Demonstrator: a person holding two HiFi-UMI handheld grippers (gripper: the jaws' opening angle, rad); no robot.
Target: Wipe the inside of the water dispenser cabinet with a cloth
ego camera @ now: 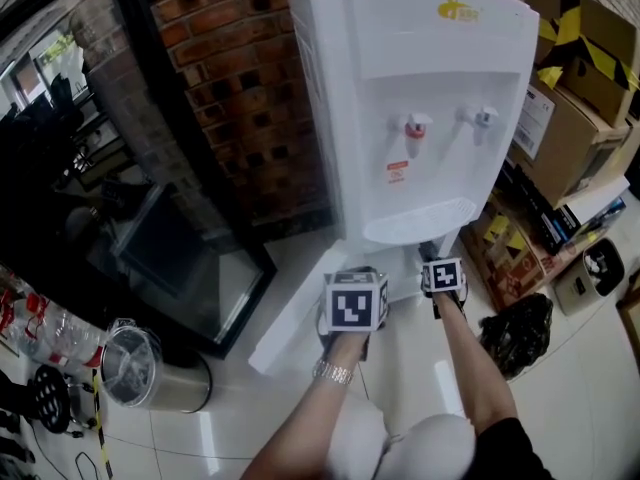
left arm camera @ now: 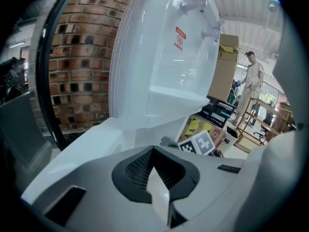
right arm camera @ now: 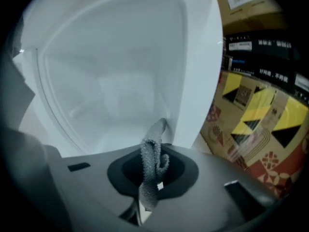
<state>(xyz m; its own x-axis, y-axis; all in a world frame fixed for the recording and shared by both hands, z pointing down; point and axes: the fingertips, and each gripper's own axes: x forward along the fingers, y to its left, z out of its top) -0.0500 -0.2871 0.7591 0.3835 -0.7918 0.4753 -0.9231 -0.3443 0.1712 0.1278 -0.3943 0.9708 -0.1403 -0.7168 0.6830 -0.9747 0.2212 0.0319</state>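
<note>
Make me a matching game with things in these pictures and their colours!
Things:
1. cloth
2. water dispenser
3. brick wall
4. bin

Colours:
A. white
B. silver
C. grey
D. red-brown

Pairs: 1-C, 2-A, 3-D, 4-B

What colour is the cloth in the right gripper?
Grey; the nubbly textured cloth shows best in the right gripper view.
</note>
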